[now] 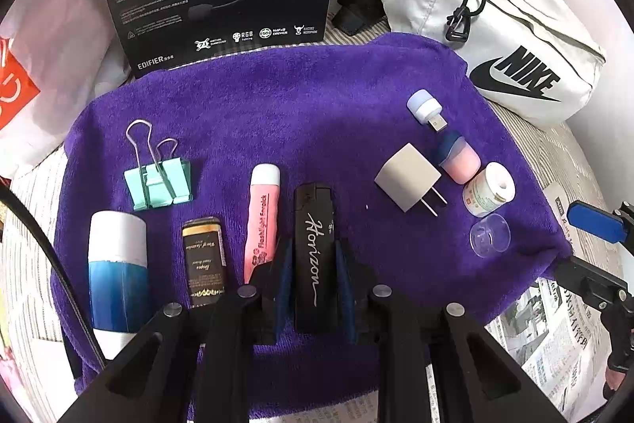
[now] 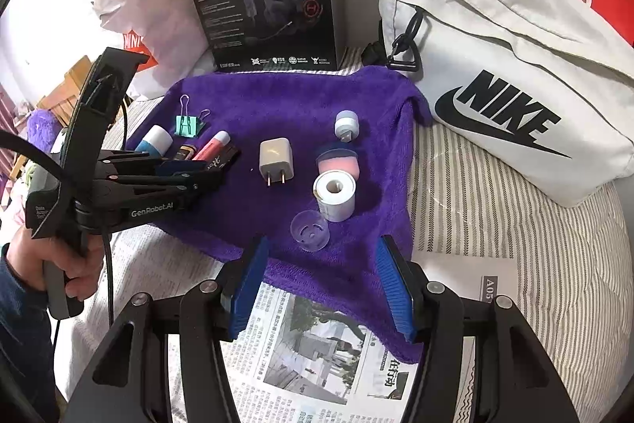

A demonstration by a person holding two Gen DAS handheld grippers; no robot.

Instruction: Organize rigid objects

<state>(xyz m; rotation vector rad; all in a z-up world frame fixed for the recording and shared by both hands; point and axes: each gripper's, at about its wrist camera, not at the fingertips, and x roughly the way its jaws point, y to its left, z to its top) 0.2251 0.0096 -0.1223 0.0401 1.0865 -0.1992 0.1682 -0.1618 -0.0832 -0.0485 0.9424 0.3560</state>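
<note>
While your left gripper [image 1: 313, 264] pinches the black lighter [image 1: 315, 256], the pink marker [image 1: 261, 221] at its nine o'clock risks a knock; your right gripper [image 2: 325, 288] hangs spread and empty.

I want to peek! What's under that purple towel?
The purple towel lies on a striped sheet, and a newspaper pokes out beneath its near edge. Under its middle nothing can be seen.

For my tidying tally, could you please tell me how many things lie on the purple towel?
10: a left row of binder clip, blue bottle, gold tube, pink marker, black lighter; right cluster of night light, charger, pink cup, tape roll, clear cap.
</note>
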